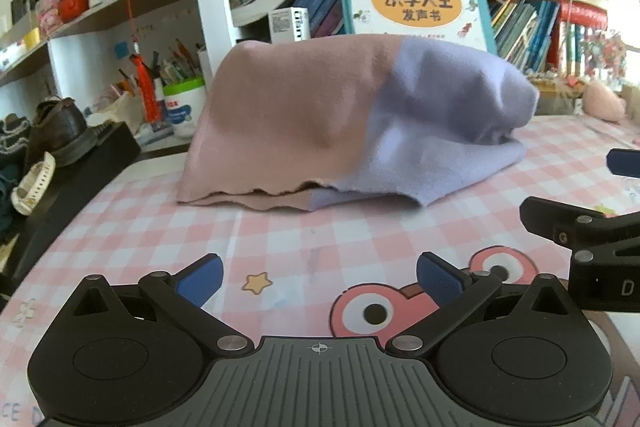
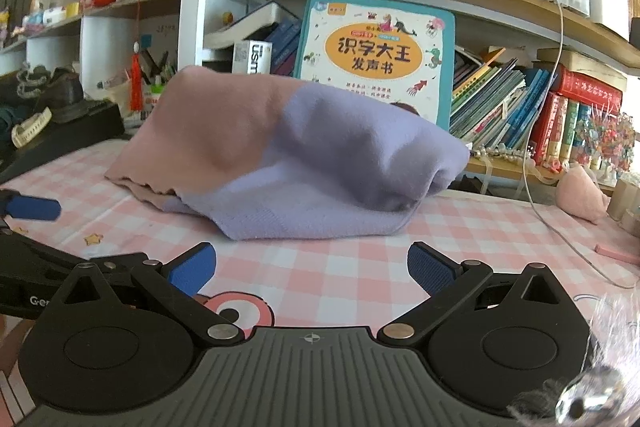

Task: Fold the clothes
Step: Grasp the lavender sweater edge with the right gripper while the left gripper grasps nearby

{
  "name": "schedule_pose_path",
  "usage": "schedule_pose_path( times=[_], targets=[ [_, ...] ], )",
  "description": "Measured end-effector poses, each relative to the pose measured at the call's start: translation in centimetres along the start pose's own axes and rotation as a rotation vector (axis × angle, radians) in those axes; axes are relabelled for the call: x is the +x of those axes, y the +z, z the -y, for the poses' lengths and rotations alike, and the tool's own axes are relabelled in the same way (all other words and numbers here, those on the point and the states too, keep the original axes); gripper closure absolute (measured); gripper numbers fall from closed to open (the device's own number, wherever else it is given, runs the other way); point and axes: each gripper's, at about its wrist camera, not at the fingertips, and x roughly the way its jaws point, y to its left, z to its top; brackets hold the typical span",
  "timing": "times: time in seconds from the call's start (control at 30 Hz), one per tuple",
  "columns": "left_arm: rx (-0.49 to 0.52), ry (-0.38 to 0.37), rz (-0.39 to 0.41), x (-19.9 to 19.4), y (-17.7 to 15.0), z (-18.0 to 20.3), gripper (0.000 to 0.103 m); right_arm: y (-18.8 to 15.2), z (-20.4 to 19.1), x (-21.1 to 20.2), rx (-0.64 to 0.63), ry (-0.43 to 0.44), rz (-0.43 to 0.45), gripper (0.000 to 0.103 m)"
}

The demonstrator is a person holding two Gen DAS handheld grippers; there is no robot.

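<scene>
A pink and lilac knit garment [image 1: 352, 123] lies folded in a puffy heap on the pink checked table cover [image 1: 160, 227], pink half on the left, lilac half on the right. In the right wrist view the same garment [image 2: 288, 155] sits just ahead of my fingers. My left gripper [image 1: 319, 281] is open, a short way in front of the garment's hem, holding nothing. My right gripper [image 2: 312, 269] is open too, close to the lilac edge, with nothing between its blue pads. Each gripper shows at the edge of the other's view.
Bookshelves with a large children's book [image 1: 414, 1] stand right behind the garment. A pen pot [image 1: 182, 103] and a black box with shoes [image 1: 64, 135] sit at the left. A white cable [image 2: 560, 219] and a pink plush [image 2: 582, 195] lie at the right.
</scene>
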Motion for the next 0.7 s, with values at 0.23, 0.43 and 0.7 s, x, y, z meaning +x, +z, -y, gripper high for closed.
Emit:
schedule_pose_path(
  times=[0.23, 0.43, 0.7],
  targets=[
    [-0.004, -0.030, 0.007, 0.0, 0.0, 0.0, 0.000, 0.0, 0.8, 0.0, 0.045, 0.033, 0.000, 0.000],
    [-0.007, -0.019, 0.021, -0.3, -0.1, 0.0, 0.000, -0.1, 3.2, 1.0, 0.181, 0.147, -0.101, 0.003],
    [0.044, 0.000, 0.012, -0.2, 0.0, 0.8, 0.000, 3.5, 9.0, 4.4, 0.413, 0.279, -0.184, 0.003]
  ],
)
